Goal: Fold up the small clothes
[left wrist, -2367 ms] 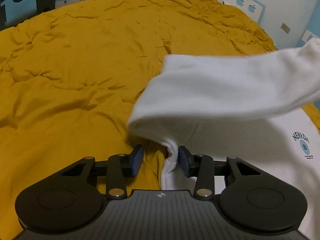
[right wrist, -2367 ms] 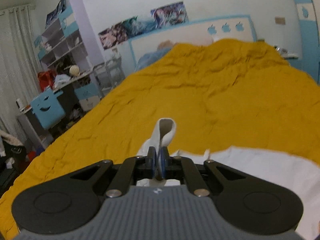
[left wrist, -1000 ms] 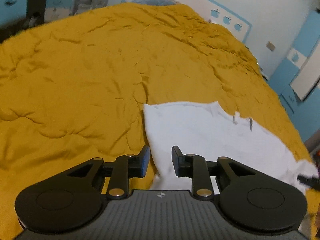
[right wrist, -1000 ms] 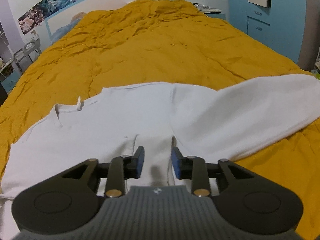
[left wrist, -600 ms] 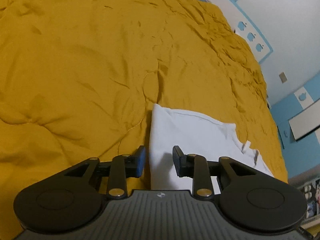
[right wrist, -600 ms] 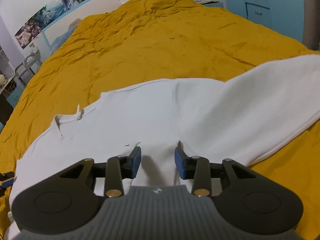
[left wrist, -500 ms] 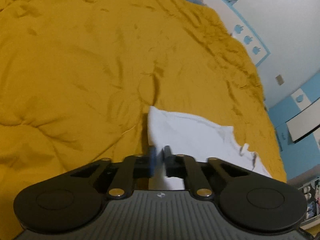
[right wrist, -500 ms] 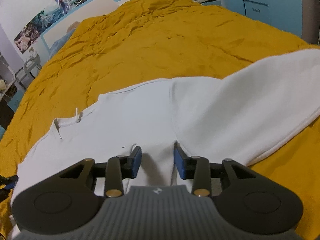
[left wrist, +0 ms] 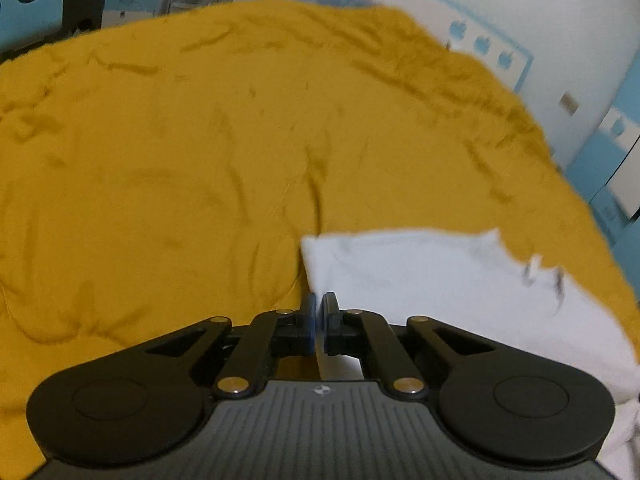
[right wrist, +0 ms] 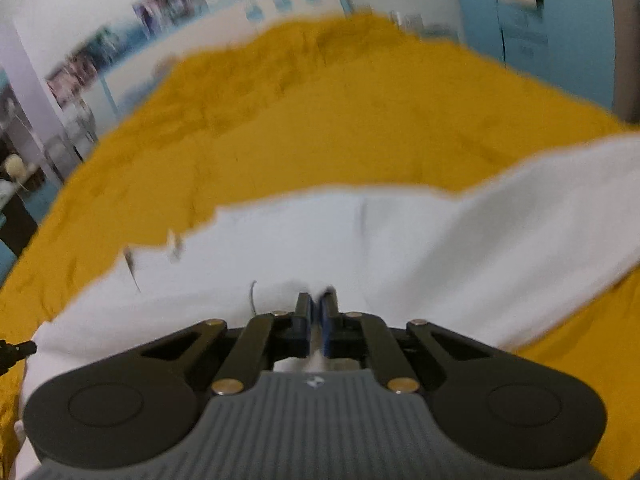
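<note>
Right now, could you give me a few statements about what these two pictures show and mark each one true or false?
1. The white shirt lies on a yellow bedspread. True.
2. The left gripper has its fingers spread wide apart. False: they are pressed together on the shirt's left edge.
3. The right gripper is closed on a pinch of the white cloth. True.
4. The shirt is already folded into a small neat square. False: it is spread wide, with one sleeve stretched out to the right.
5. The bedspread is perfectly smooth. False: it is full of wrinkles.
</note>
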{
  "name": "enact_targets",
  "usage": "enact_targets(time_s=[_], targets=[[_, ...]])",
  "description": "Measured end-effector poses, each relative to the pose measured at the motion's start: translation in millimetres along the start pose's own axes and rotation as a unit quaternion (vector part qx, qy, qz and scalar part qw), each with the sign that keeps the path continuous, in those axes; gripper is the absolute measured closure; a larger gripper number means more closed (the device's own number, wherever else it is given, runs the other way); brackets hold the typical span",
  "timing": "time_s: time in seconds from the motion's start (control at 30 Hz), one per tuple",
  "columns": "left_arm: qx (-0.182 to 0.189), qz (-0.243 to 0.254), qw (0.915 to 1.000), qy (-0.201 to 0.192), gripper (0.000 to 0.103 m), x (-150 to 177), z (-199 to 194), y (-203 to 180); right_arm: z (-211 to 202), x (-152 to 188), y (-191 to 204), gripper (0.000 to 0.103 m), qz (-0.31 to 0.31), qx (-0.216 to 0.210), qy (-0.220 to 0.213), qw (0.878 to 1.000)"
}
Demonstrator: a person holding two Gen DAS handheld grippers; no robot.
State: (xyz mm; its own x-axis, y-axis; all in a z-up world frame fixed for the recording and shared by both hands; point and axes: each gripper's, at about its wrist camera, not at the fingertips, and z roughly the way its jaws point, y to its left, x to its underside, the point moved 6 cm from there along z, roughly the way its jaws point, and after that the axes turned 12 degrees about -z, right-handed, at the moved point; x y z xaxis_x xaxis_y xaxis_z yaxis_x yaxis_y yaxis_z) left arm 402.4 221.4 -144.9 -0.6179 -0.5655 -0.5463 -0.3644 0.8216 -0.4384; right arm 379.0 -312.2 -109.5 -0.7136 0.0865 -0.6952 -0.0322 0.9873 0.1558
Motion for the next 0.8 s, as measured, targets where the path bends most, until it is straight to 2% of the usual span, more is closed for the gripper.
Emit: enact_targets(time_s=[0.07,0.17,0.27,0.3,0.43,0.5,0.53,0.57,0.6,0.73,0.8], targets=[[-0.017,-0.002,0.9998,-0.006,0.096,3.2,-1.4,2.5,2.3,6.5,-5.0,0.101,0.010,0.012,0.010,1.000],[-0.015,-0.008,0.9998,-0.012,0.093,1.6,-18.2,8.6,-1.6,12.3,-8.4,0.097,0.013,0.025,0.011,1.000],[-0.010,0.012,0.9998,-0.014,0.093,3.6,-40.3,5.3,-6.5,14.2,-13.4,0.095,0.012,0.044,0.011,0.999],[-0.004,0.019,0.9997,-0.011,0.093,4.6,-45.2,3.4,-9.1,14.7,-13.6,0.095,0.018,0.037,0.008,0.999],[-0.001,0.055,0.9984,0.008,0.093,22.0,-59.9,-10.7,-17.8,20.1,-2.9,0.080,0.016,-0.002,-0.001,1.000],[-0.008,0.078,0.9967,0.021,0.093,36.2,-63.3,-16.9,-17.5,23.9,4.5,0.079,0.007,-0.018,0.000,1.000],[-0.014,0.092,0.9954,0.024,0.093,42.9,-64.3,-19.1,-14.6,25.4,8.2,0.080,0.002,-0.015,0.006,1.000],[-0.021,0.101,0.9944,0.023,0.093,48.1,-64.5,-20.3,-11.8,28.0,11.0,0.085,-0.002,-0.011,0.015,1.000],[-0.028,0.110,0.9932,0.024,0.093,52.9,-65.1,-20.7,-8.9,30.0,12.6,0.103,-0.008,-0.003,0.022,1.000],[-0.047,0.128,0.9901,0.032,0.093,64.0,-68.0,-18.8,-25.8,24.3,8.3,0.103,-0.009,0.010,-0.002,1.000],[-0.069,0.158,0.9845,0.034,0.093,70.8,-68.4,-20.0,-33.8,22.6,7.1,0.103,-0.016,0.011,-0.004,1.000]])
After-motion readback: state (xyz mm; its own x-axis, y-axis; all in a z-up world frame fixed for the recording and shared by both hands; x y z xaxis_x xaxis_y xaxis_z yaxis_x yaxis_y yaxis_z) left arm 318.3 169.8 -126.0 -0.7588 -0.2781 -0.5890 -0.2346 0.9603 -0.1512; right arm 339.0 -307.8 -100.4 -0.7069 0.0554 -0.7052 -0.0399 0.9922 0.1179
